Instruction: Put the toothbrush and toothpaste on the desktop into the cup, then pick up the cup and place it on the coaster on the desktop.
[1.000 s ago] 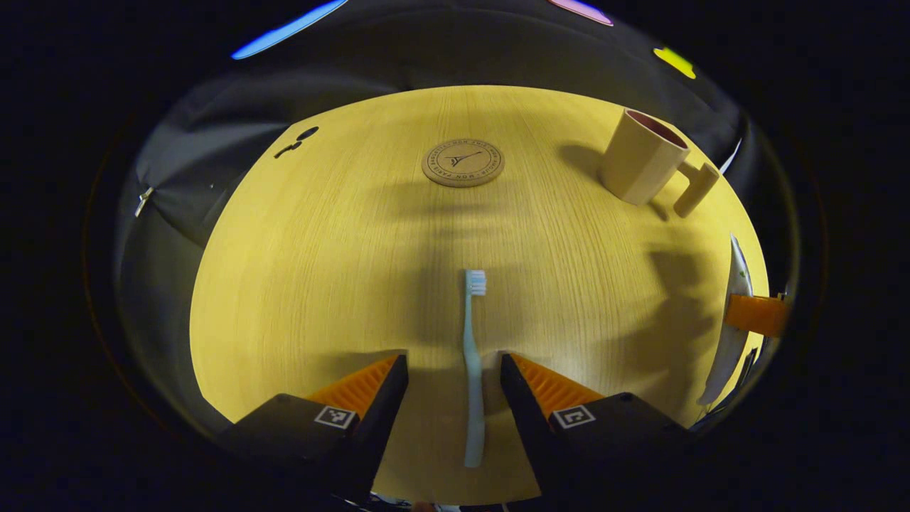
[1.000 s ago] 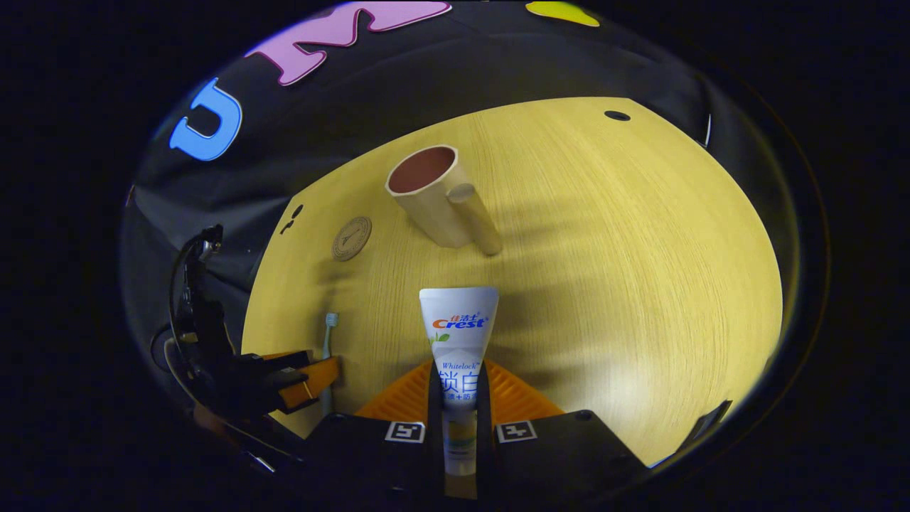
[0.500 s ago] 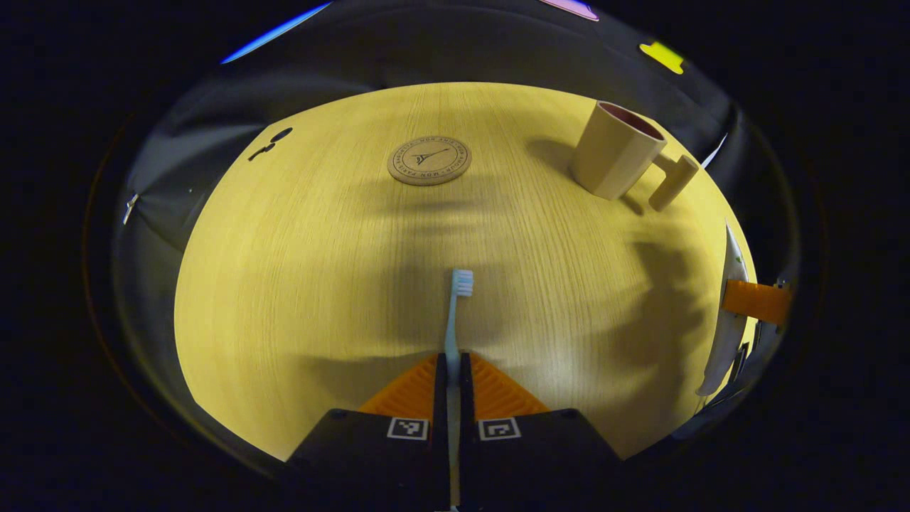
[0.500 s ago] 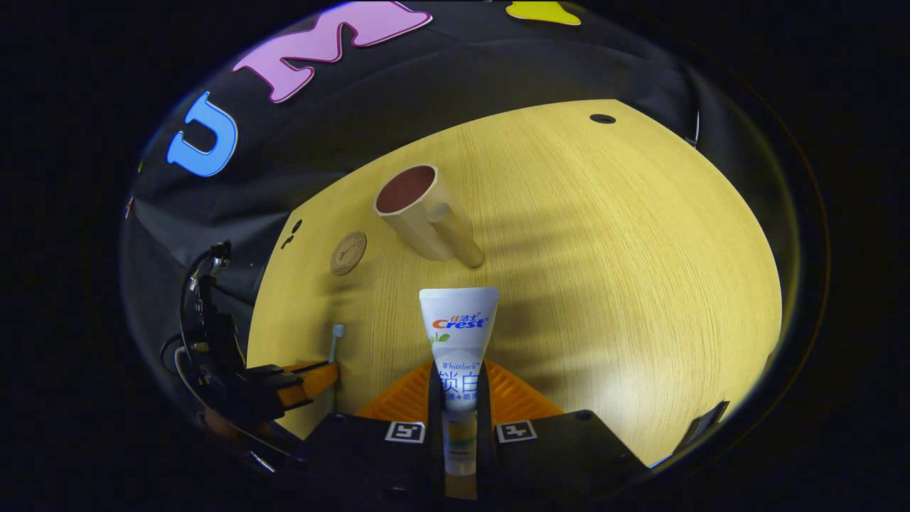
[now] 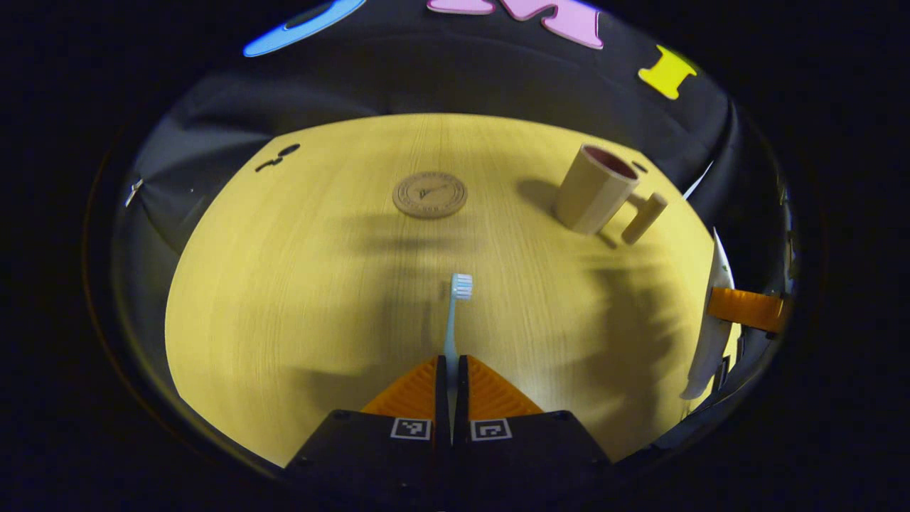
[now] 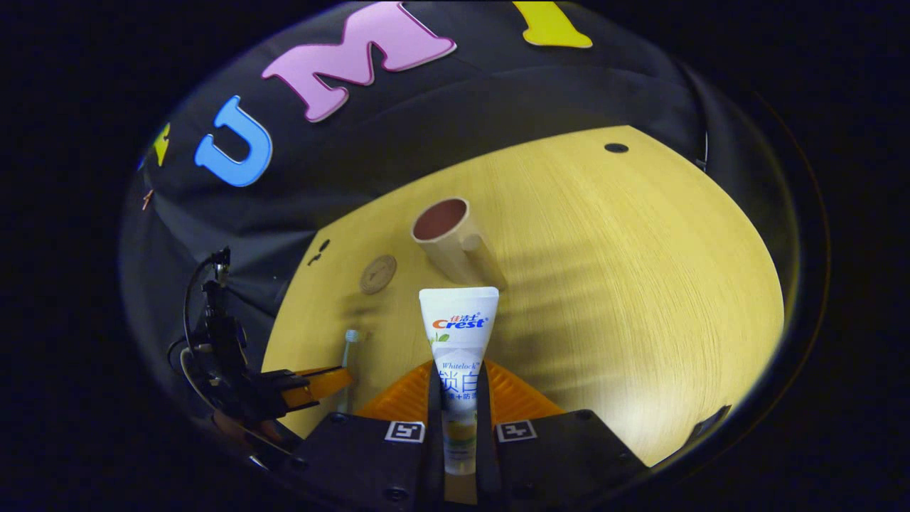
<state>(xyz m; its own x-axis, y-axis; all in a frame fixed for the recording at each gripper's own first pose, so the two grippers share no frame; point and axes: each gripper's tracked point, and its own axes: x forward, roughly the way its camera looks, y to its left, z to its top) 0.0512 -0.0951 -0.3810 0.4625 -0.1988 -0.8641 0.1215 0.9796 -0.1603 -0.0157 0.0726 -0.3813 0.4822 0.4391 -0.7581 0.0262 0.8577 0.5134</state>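
worktop (image 5: 298, 284): yellow wood, black cloth wall behind | cup (image 5: 594, 188) upright far right, coaster (image 5: 429, 194) apart to its left | left tool (image 5: 451, 366) pinching toothbrush (image 5: 453, 313) | right tool (image 6: 459, 377) pinching toothpaste (image 6: 458, 334), tube pointing toward cup

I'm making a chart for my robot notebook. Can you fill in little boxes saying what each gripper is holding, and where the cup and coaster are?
left gripper: shut on the toothbrush, bristle end pointing forward
right gripper: shut on the toothpaste, flat end forward
cup: upright on the desktop, nothing in it, handle on the side
coaster: flat on the desktop, left of the cup in the left gripper view, nothing on it
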